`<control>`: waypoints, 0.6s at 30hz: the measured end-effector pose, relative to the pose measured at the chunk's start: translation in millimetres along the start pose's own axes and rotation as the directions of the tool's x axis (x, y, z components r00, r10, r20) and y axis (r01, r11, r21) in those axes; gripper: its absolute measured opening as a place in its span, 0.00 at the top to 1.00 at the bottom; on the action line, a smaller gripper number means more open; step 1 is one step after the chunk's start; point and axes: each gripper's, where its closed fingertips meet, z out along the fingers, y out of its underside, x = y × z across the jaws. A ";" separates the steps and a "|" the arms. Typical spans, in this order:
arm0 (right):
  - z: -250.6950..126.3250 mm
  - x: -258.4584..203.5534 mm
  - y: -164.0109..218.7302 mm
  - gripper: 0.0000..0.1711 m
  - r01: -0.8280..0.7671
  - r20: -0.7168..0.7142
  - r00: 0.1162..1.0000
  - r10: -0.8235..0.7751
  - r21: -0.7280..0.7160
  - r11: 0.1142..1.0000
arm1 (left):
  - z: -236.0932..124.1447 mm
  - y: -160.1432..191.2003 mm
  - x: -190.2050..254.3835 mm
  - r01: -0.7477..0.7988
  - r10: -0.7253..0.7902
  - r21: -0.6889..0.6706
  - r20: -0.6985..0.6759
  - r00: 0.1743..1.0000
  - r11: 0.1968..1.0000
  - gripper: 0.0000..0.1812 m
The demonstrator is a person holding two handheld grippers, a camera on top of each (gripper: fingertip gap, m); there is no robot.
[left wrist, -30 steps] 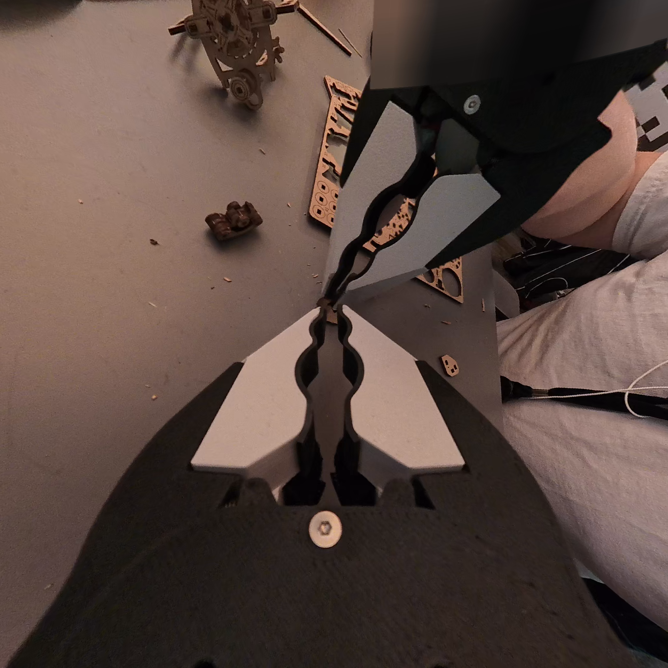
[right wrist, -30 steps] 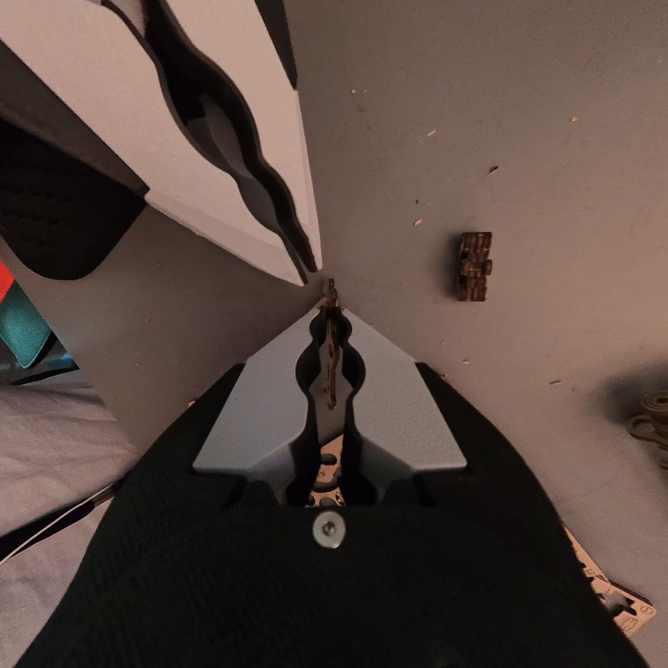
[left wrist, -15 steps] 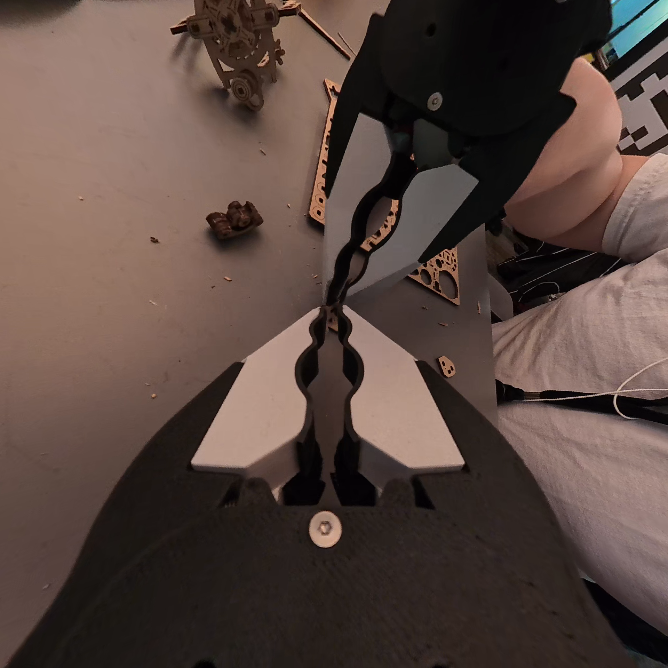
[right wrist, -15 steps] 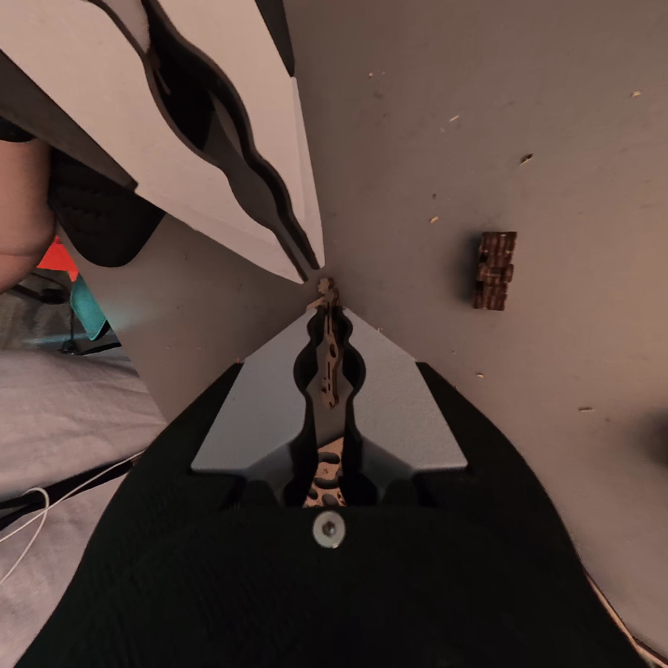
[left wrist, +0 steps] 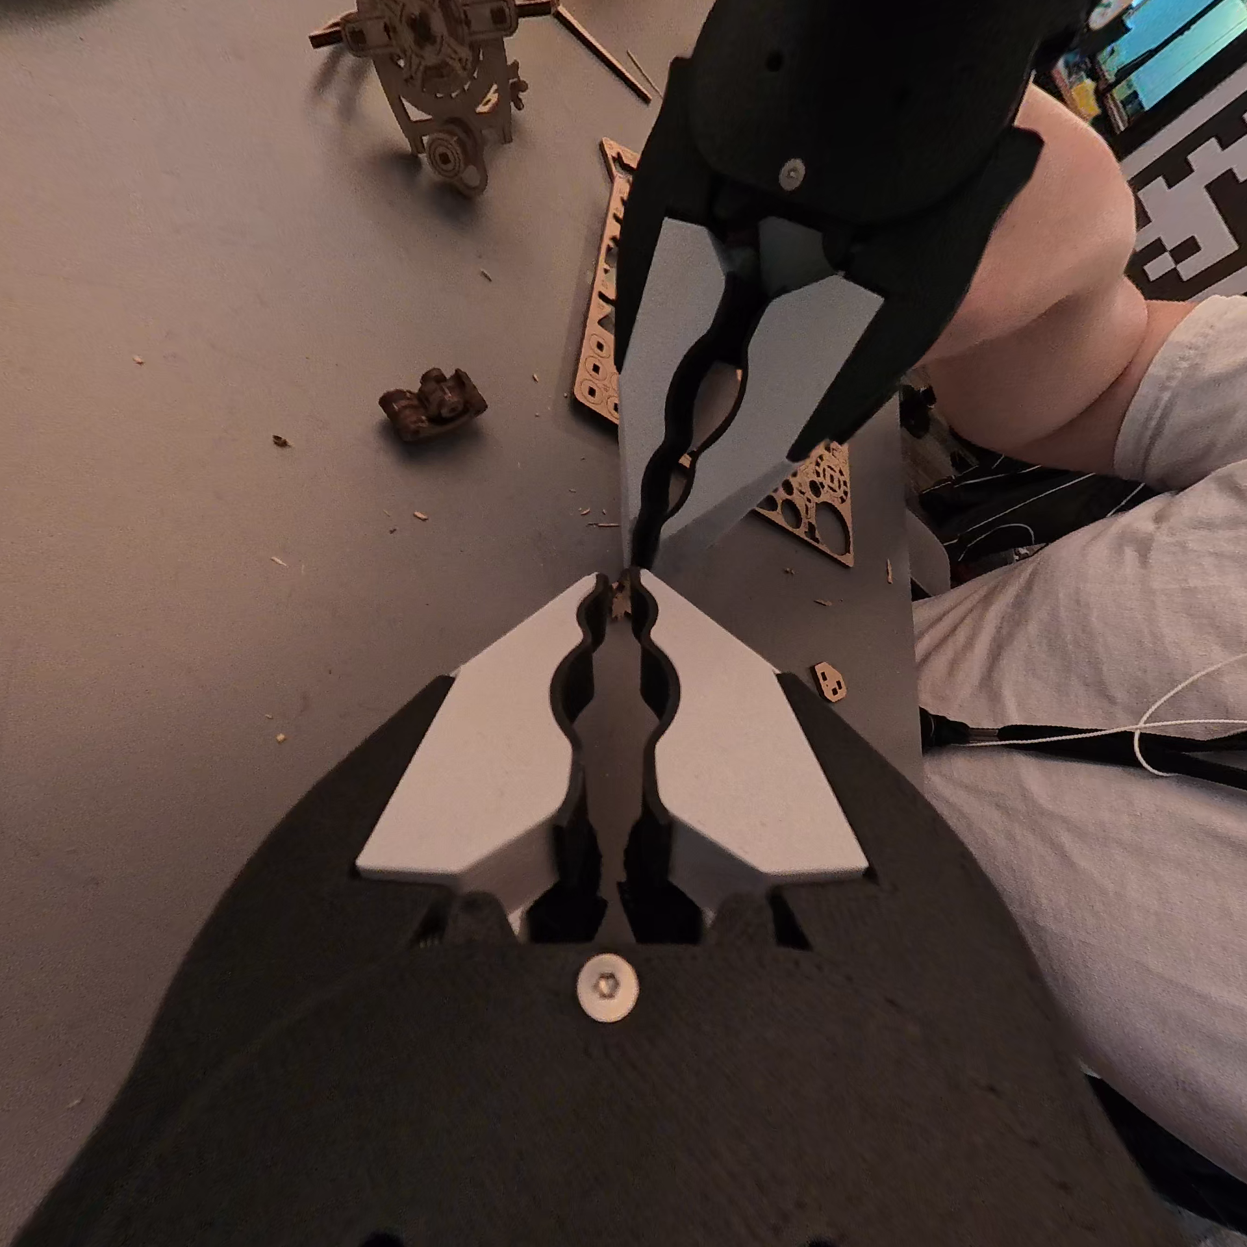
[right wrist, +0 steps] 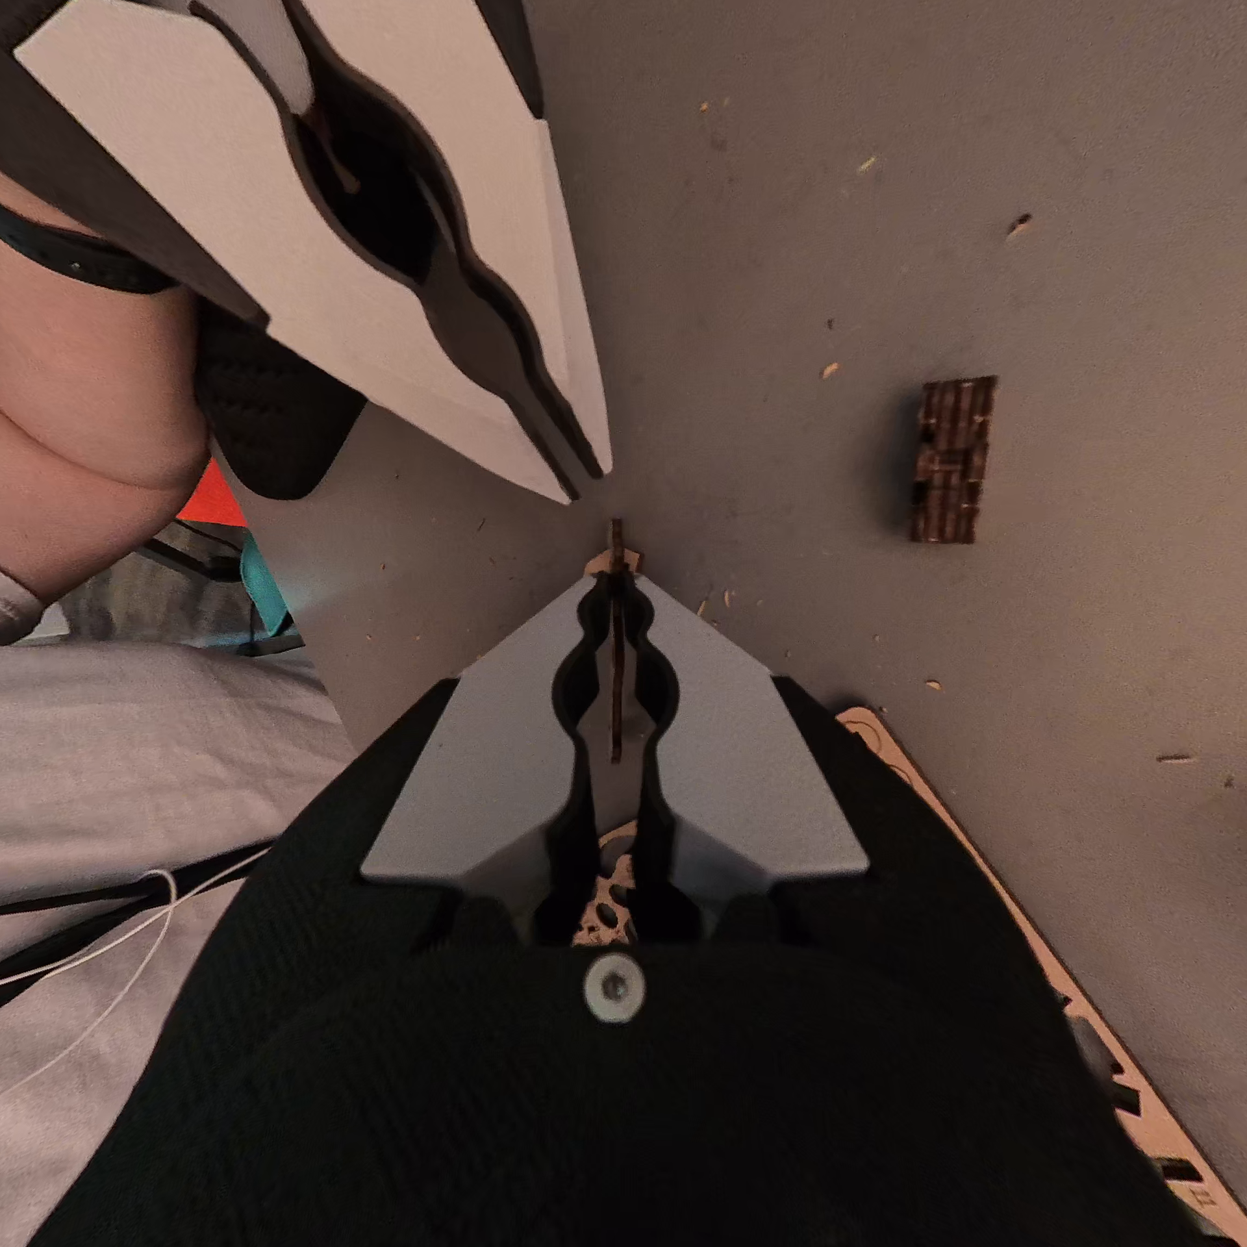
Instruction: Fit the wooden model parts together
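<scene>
1. Wooden flat strip (right wrist: 616, 648) stands edge-on, clamped in the right gripper (right wrist: 615, 573), its long axis along the fingers, tip poking forward.
2. Left gripper (left wrist: 619, 586) pinches a small wooden piece (left wrist: 621, 599), seemingly touching the right gripper's (left wrist: 638, 550) tips above the grey table (left wrist: 202, 540).

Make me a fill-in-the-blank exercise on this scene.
1. The thin wooden piece is held by the ___ gripper.
2. The dark block lies on the ___.
3. The half-built model stands far off, held by ___ gripper.

Missing words: right; table; neither.
</scene>
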 end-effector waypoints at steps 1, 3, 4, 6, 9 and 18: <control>-0.5 0.7 0.2 0.99 -0.008 0.008 1.000 0.008 0.002 1.000 | 0.0 0.0 0.1 0.000 0.000 0.000 0.000 1.000 1.000 0.97; -1.8 2.7 -0.2 0.99 -0.019 0.013 1.000 0.019 0.013 1.000 | -0.3 -0.4 0.4 -0.001 0.001 0.003 -0.001 1.000 1.000 0.97; -1.9 2.9 -0.2 0.99 -0.027 0.020 0.999 0.027 0.017 0.999 | -0.5 -0.7 0.5 -0.001 0.001 0.004 -0.001 1.000 1.000 0.97; -1.9 3.0 0.2 0.99 -0.044 0.031 0.999 0.043 0.022 0.999 | -0.4 -0.6 0.6 0.001 -0.001 0.003 -0.002 1.000 1.000 0.97; -1.8 3.3 0.6 0.99 -0.067 0.040 0.997 0.066 0.036 0.997 | -0.1 -0.5 1.0 0.002 -0.002 0.002 -0.001 1.000 1.000 0.97; -1.3 0.7 2.4 0.99 -0.169 0.041 0.985 0.166 0.080 0.982 | -9.9 -7.1 1.2 -0.002 0.001 0.040 0.031 1.000 0.999 0.95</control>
